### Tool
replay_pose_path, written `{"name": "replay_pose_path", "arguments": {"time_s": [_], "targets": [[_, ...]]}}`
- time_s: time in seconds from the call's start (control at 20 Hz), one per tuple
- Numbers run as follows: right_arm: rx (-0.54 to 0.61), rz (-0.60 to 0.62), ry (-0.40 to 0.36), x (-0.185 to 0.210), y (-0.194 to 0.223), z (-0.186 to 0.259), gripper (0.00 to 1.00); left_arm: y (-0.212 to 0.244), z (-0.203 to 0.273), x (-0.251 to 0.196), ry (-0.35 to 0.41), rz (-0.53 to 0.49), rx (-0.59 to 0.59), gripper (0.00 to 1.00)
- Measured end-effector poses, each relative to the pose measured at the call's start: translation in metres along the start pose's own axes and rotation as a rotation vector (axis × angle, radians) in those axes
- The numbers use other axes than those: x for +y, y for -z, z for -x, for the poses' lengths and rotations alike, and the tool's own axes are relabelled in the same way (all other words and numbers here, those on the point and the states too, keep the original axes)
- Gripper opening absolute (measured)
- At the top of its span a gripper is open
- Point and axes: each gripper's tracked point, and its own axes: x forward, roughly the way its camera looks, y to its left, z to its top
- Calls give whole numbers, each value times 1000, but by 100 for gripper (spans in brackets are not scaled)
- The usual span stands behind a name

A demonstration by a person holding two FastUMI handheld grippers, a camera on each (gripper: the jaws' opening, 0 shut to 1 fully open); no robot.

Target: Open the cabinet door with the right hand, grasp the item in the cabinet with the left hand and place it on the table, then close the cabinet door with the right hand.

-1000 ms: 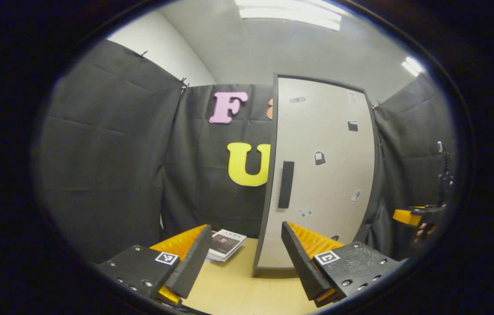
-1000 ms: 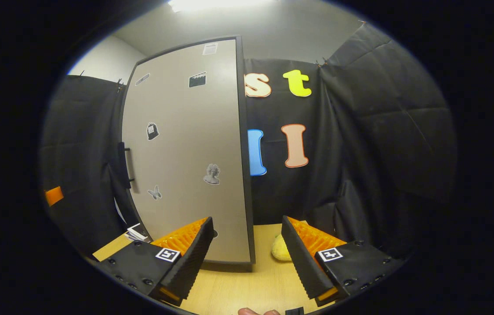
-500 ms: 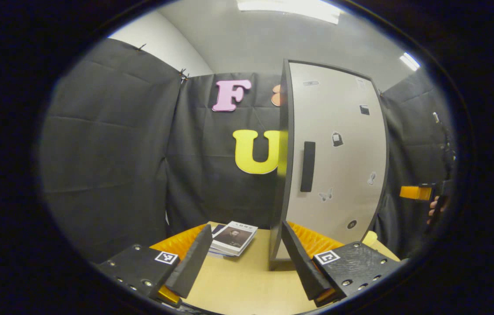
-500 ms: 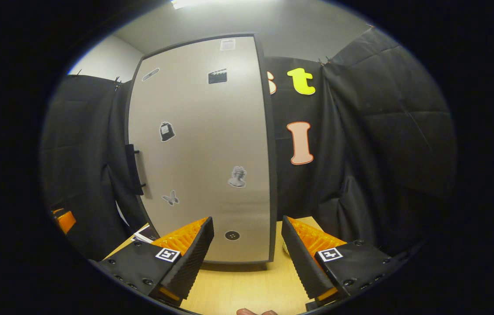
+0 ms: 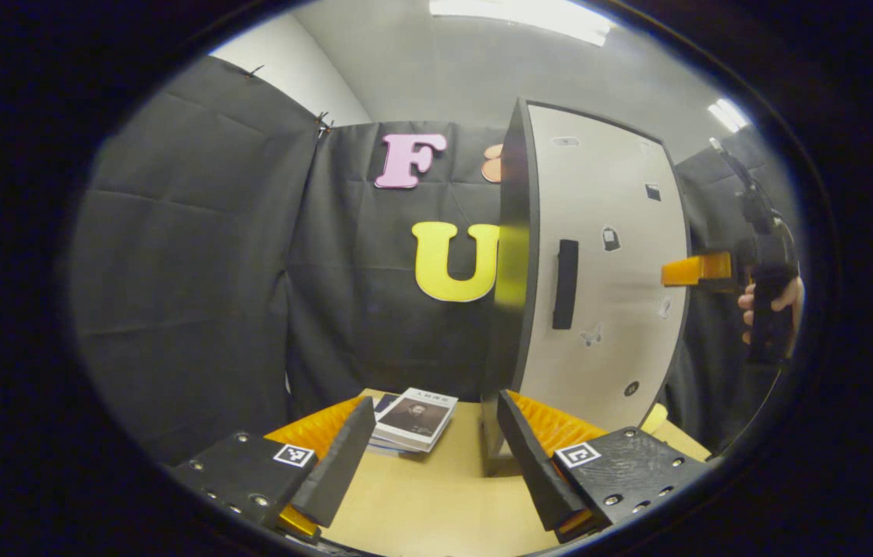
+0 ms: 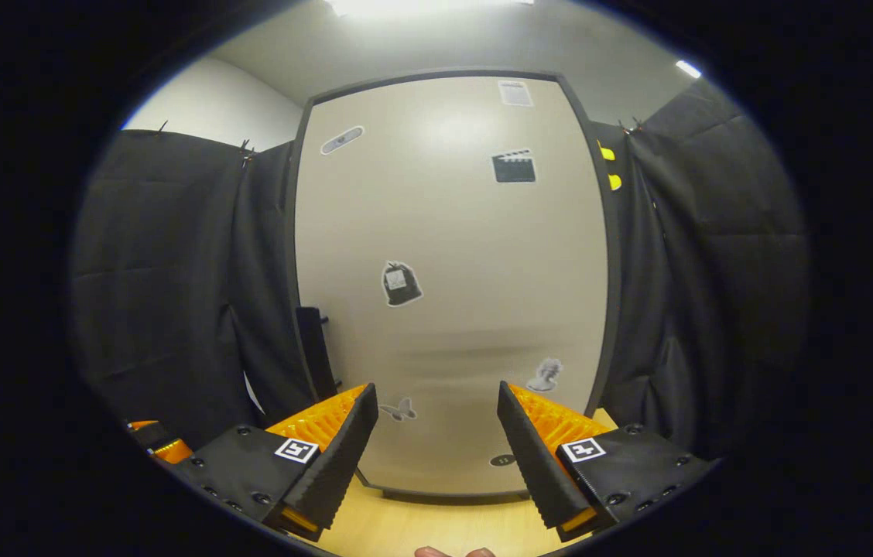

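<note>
**Booth inventory: both grippers empty before a shut-looking cabinet door**

1. Stack of thin paper booklets (image 5: 412,418), light covers with a dark photograph on the top one. Lay flat on the pale wooden table (image 5: 421,503), left of the cabinet, just beyond the left gripper's fingers. Apparently not the task's item; placed well clear of the door.

2. Left gripper (image 5: 433,456). Jaws stood wide apart, nothing between them. Hovered low over the table facing the cabinet's left edge (a waiting post, by my reading, from which it could reach inside once the door opens).

3. Tall beige cabinet door with dark frame (image 6: 452,286), bearing small grey stickers. Seen near flat-on in the right gripper view and appeared to lie flush in its frame, so judged closed; the item inside was hidden behind it and could not be described.

4. Black vertical bar handle (image 5: 565,284), mounted near the door's left edge. In the right gripper view it sat left of and beyond the fingers, untouched.

5. Right gripper (image 6: 436,445). Jaws wide, empty, facing the door panel at close range but apart from it. In the left gripper view it was held by a hand (image 5: 771,305) at handle height to the door's right, plausibly lining up for the pull.

6. Small yellow object (image 5: 655,418), partly hidden at the cabinet's right foot; identity unclear.
</note>
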Motion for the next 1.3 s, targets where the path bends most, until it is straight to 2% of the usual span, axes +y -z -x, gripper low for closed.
{"name": "replay_pose_path", "arguments": {"time_s": [0.1, 0.2, 0.35, 0.45, 0.5, 0.55, 0.75, 0.85, 0.9, 0.95, 1.0, 1.1, 1.3], "targets": [[-21, -4, -38, 24, -14, -10, 95, 0, -1, 9, 9, 13, 4, 97], [-44, -12, -75, 46, -30, -20, 98, -7, -1, 16, 29, 30, -28, 96], [-60, -45, -94, 68, -45, -36, 95, -5, -3, 40, 10, 32, -53, 96], [-66, -39, -96, 80, -50, -48, 98, 2, -4, 55, 0, 46, -51, 97], [-61, -29, -91, 85, -50, -56, 94, 8, -5, 64, -7, 44, -44, 97], [-53, -22, -81, 88, -48, -63, 98, 19, -8, 74, -15, 34, -25, 96], [0, -28, -71, 106, -32, -85, 97, 61, -11, 109, -44, 0, 66, 96], [26, -34, -60, 112, -23, -93, 84, 71, -9, 121, -50, 6, 91, 97], [35, -30, -50, 114, -19, -98, 87, 73, -8, 125, -49, 19, 97, 96], [41, -24, -39, 114, -15, -103, 81, 76, -9, 128, -48, 34, 102, 96], [51, -28, -29, 116, -11, -106, 81, 78, -9, 131, -45, 48, 109, 96], [72, -68, -36, 123, -3, -111, 58, 83, -12, 133, -36, 65, 124, 96], [78, -80, 9, 123, 5, -120, 42, 83, -17, 131, -3, 38, 121, 97]]}}
